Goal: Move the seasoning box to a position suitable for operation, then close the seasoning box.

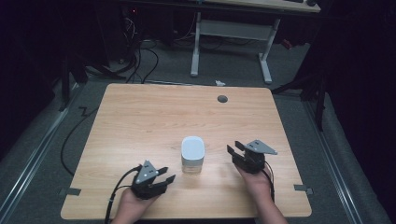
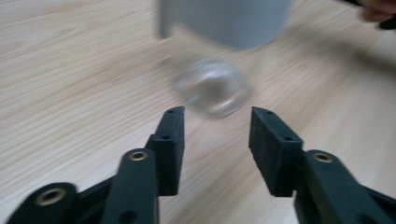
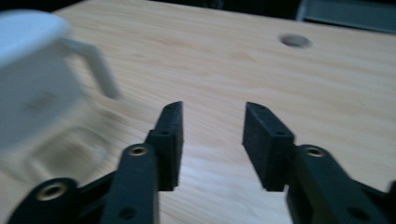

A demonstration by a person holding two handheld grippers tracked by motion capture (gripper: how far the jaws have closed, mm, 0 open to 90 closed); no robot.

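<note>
From the high view, one clear container with a white lid stands near the front middle of the light wooden table, between the black left gripper and the black right gripper; both sit apart from it, jaws spread.

In the left gripper view the left gripper's jaws gape empty, aimed at the container's clear lower body, which is blurred.

In the right gripper view that gripper's jaws are likewise parted on nothing, the container off to their left, with what may be a white handle.

This looks like an approach step; next, probably, one gripper must close on the body. Count: one container, two grippers.
</note>
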